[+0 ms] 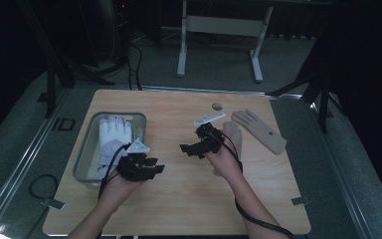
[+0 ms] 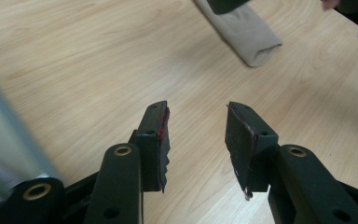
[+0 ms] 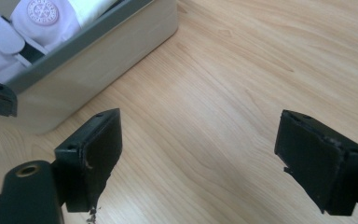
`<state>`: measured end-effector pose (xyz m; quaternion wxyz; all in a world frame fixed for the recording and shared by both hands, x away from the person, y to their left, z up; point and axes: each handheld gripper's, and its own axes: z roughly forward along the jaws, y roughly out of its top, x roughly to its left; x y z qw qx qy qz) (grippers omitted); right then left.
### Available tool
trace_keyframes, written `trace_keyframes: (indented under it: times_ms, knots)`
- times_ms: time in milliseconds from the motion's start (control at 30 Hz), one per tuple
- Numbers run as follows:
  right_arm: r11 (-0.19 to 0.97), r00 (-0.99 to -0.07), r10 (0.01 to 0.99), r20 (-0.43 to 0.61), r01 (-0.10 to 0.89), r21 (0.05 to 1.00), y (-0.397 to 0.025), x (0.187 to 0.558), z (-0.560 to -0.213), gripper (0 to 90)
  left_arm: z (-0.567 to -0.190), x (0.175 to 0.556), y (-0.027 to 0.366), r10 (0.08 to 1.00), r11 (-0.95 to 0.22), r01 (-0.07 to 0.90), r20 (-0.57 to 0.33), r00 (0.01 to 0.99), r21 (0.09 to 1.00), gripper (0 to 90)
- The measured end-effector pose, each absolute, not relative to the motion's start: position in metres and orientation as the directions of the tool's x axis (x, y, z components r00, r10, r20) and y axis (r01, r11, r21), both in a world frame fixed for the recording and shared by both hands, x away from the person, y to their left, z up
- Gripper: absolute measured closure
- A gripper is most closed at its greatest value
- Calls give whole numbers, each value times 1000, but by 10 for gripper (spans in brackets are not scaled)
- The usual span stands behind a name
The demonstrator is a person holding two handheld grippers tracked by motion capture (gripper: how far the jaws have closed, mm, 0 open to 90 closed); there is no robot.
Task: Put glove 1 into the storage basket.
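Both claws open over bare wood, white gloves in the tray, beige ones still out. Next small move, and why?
Probably swing the right claw back to the nearer beige glove beside its hand. That claw is open and holds nothing, the white gloves already lie in the tray, and both this glove and the farther beige glove lie loose on the table. The left claw is open too, but farther off.

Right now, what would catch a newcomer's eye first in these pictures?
The white glove lying in the grey bin at the table's left stands out most. Two tan gloves lie on the wood at the right. Between them, the left gripper and right gripper hover open, holding nothing.
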<state>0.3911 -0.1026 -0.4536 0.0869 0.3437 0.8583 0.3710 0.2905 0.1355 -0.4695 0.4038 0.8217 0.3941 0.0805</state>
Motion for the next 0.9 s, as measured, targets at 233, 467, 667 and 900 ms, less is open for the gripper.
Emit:
trace_keyframes:
  times_ms: [233, 467, 667, 900]
  knots:
    - [493, -759, 644, 96, 508, 706, -135, 386, -463, 136, -483, 285, 118, 692, -378, 544, -161, 703, 749, 515]
    - [470, -741, 665, 95, 513, 719, -165, 385, -477, 107, -503, 283, 105, 689, -358, 536, -171, 704, 765, 257]
    - [481, -718, 694, 54, 518, 707, -190, 388, -492, 194, -517, 282, 100, 638, -338, 513, -208, 741, 789, 175]
    - [469, -663, 749, -3, 527, 709, -220, 394, -510, 409, -529, 272, 96, 646, -336, 451, -146, 749, 827, 141]
